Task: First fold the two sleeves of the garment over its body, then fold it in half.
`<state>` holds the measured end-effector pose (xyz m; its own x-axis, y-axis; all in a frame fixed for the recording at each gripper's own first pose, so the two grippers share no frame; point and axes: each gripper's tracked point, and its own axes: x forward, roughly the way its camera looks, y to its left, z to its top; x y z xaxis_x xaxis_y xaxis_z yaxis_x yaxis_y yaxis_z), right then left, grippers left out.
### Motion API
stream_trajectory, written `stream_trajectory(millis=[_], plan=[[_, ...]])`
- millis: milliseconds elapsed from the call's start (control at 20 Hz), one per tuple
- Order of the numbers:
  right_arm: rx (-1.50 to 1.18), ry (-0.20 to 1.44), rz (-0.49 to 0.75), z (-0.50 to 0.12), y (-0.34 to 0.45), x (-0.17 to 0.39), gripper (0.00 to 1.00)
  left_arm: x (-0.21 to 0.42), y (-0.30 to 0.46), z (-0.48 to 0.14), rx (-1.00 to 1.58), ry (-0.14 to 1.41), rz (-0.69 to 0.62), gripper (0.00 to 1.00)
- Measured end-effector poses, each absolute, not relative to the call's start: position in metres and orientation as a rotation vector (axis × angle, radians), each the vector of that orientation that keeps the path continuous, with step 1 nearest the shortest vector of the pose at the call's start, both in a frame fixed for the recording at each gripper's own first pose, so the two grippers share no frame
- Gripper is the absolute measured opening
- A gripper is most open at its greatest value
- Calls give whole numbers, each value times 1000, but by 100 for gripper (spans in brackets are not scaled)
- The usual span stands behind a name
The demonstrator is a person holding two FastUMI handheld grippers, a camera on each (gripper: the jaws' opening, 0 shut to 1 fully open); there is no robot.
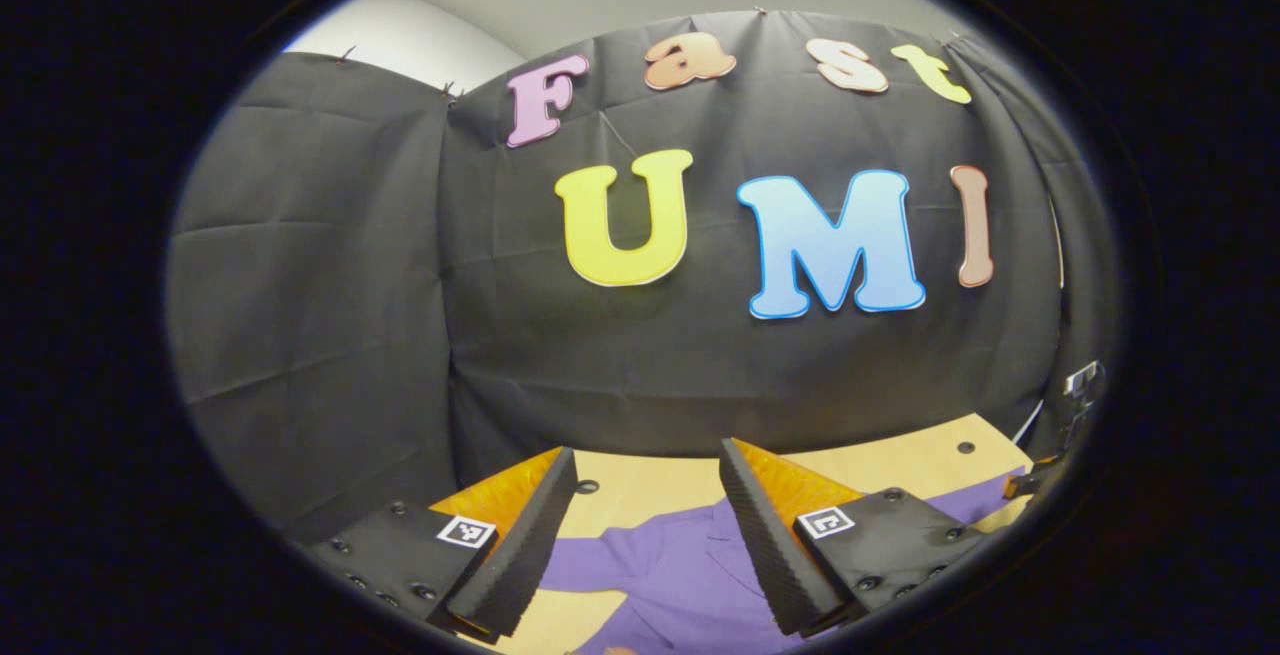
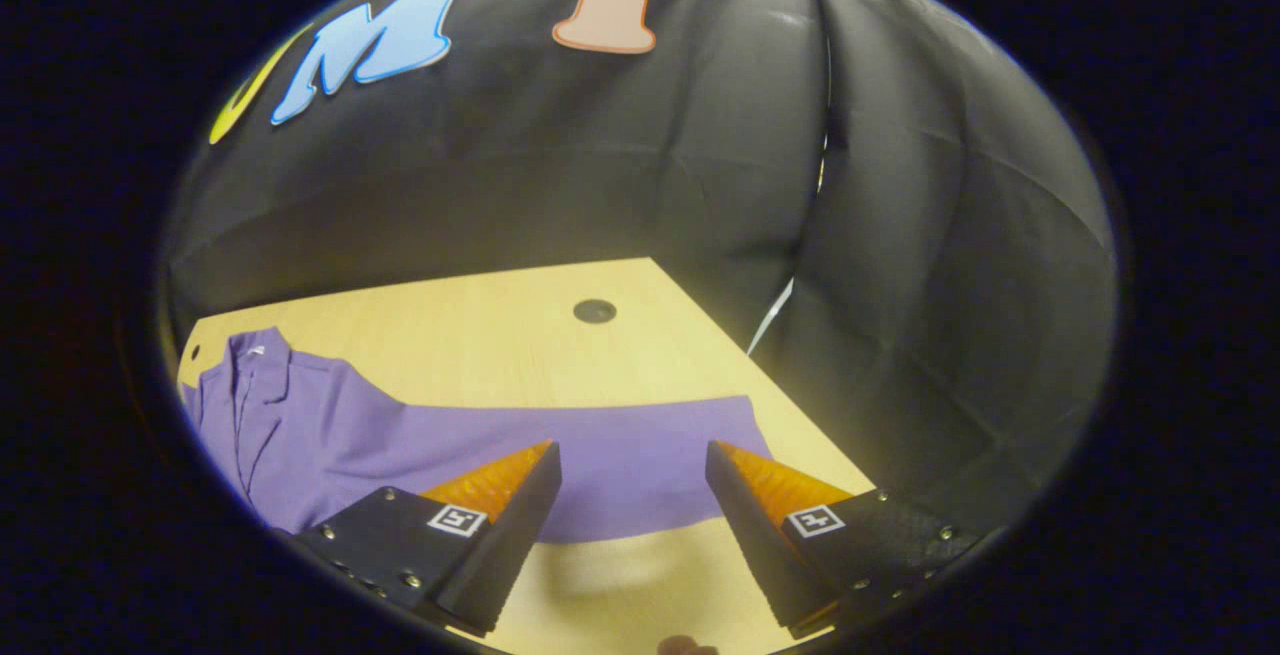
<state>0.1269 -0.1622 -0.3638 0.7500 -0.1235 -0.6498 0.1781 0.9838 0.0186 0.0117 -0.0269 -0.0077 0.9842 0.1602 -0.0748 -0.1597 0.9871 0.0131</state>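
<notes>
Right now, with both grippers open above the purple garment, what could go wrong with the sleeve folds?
1. The right gripper hangs over a sleeve that ends near the table edge; a loose pinch could drag it off.
2. The left gripper sits near the collar, so it may catch body fabric instead of a sleeve.

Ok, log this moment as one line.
phase: pre-fold | garment: flat on table, sleeve spread | left gripper: open, above | right gripper: open over sleeve
</notes>
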Motion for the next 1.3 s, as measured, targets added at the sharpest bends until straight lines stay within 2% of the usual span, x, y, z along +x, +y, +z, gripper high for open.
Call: stream_trajectory(millis=[550, 600, 700, 800, 850, 900, 1100, 1150, 1300], plan=[[144, 914, -143, -441, -162, 118, 95, 12, -35, -16, -7, 116, 191, 99], [168, 889, -153, -441, -163, 123, 97, 13, -36, -16, -8, 119, 193, 99], [224, 895, -162, -443, -159, 121, 94, 13, -37, -20, -10, 125, 192, 99], [216, 896, -137, -443, -156, 121, 96, 14, -40, -19, -15, 124, 189, 99], [210, 896, -129, -444, -156, 122, 87, 15, -41, -20, -17, 127, 188, 99], [219, 895, -113, -442, -152, 122, 82, 15, -40, -21, -18, 127, 188, 99], [270, 925, -131, -440, -137, 121, 16, 16, -39, -21, -17, 126, 186, 99], [282, 938, -144, -439, -137, 121, 11, 16, -39, -20, -17, 128, 187, 99], [308, 968, -147, -437, -135, 122, 11, 18, -33, -23, -19, 133, 189, 99]])
